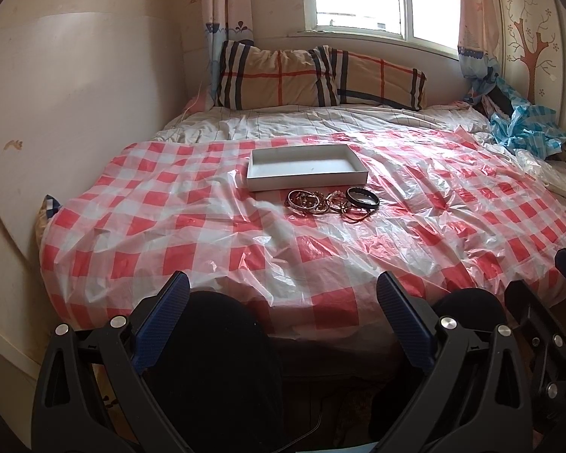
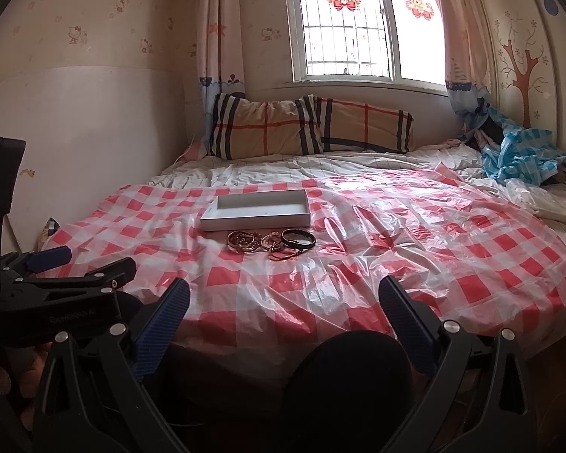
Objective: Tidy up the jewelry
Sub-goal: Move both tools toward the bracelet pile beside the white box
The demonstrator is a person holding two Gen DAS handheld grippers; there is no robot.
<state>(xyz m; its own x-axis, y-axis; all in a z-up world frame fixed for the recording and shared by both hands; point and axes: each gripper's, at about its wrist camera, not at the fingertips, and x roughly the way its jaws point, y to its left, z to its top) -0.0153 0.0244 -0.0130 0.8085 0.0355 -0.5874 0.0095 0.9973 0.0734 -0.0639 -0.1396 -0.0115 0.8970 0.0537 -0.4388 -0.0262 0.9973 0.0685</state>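
Bed, crinkly red-white checked plastic sheet; tangled bangle pile at 6 o'clock of empty white shallow box. Left gripper and right gripper wide open, empty, well apart from pile. Risks: snagging several bangles together, pinching slippery sheet, nudging box.

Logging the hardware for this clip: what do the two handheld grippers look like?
Both match: the left gripper and right gripper have black triangular frames with cut-outs, silver round bolts and blue ribbed pads lining the fingers. The left gripper's body shows faint, unreadable lettering in the right view.

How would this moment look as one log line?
stage: start | left tool: open | right tool: open | box: empty | bracelets: beside box
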